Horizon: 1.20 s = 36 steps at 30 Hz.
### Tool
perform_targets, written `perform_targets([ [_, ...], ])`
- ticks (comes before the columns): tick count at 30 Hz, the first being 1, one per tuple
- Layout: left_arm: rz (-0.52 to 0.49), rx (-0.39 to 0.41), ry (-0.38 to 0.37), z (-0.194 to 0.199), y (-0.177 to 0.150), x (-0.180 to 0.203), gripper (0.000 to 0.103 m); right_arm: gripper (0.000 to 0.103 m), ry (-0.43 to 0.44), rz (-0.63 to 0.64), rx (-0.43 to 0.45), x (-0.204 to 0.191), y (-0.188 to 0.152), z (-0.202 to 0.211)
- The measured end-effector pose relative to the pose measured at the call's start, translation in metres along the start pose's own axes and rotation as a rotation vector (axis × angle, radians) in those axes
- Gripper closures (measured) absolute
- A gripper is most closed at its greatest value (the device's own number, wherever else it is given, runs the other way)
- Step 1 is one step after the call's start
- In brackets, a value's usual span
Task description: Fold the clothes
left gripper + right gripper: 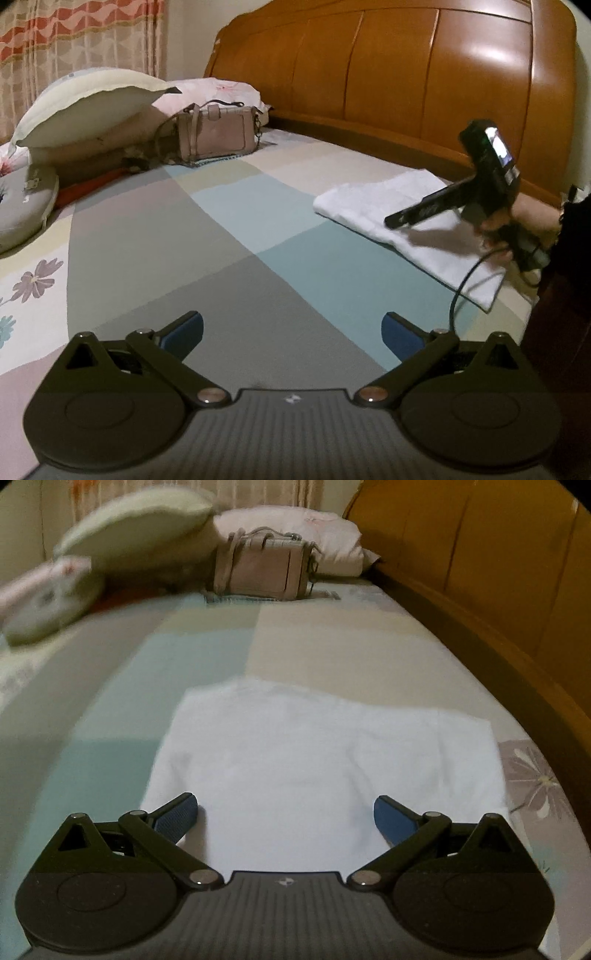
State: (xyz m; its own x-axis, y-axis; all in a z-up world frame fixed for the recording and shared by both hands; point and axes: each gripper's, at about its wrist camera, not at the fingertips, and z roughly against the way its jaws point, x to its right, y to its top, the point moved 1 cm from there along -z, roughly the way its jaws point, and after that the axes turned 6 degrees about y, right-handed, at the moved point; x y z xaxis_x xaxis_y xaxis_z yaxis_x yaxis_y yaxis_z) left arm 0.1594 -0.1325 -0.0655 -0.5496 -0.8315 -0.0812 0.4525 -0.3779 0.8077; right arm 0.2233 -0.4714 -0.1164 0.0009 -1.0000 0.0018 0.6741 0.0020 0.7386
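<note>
Left wrist view: the left gripper (291, 332) is being held spread wide over the bedsheet (229, 236); the folded white garment (325, 760) is being hovered over by the released right gripper (284, 812), near the headboard (406, 74).

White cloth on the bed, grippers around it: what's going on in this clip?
A person is folding clothes on a bed with two hand-held grippers. The white garment lies flat in a folded rectangle on the patchwork bedspread, near the wooden headboard. The right gripper hovers open over its near edge; the left gripper is open above bare bedspread, holding nothing. A handbag and pillows sit farther off.
</note>
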Motion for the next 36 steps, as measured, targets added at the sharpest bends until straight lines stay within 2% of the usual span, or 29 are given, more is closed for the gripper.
perform_targets([
  [3,-0.019,-0.002,-0.009,0.001,-0.001,0.001,0.001,0.000,0.015,-0.019,-0.020,-0.002,0.008,0.004],
  [9,-0.008,0.000,0.004,-0.002,-0.006,-0.002,0.001,0.000,-0.001,-0.050,0.043,0.002,0.053,-0.008],
  [15,0.009,-0.003,0.026,0.000,-0.011,-0.017,0.001,0.000,-0.086,-0.057,-0.062,0.003,0.076,-0.075],
  [19,0.025,-0.005,0.044,0.002,-0.012,-0.028,0.001,0.000,-0.067,-0.055,-0.048,-0.003,0.079,-0.073],
  [23,0.035,0.002,0.061,0.007,-0.014,-0.035,0.001,0.000,-0.057,0.011,0.008,-0.017,0.070,-0.024],
  [26,0.037,0.006,0.060,0.013,-0.015,-0.032,0.001,0.000,-0.050,0.030,0.016,-0.023,0.049,0.012],
  [29,0.023,0.005,0.056,0.020,-0.011,-0.026,0.001,0.000,-0.048,-0.031,-0.017,-0.019,0.020,0.027],
  [32,0.004,-0.009,0.085,0.026,-0.009,-0.019,0.001,0.000,-0.055,-0.064,-0.066,-0.020,-0.008,0.023],
  [36,0.008,-0.021,0.092,0.037,-0.007,-0.014,0.001,0.000,-0.045,-0.049,-0.005,-0.027,-0.012,0.047],
])
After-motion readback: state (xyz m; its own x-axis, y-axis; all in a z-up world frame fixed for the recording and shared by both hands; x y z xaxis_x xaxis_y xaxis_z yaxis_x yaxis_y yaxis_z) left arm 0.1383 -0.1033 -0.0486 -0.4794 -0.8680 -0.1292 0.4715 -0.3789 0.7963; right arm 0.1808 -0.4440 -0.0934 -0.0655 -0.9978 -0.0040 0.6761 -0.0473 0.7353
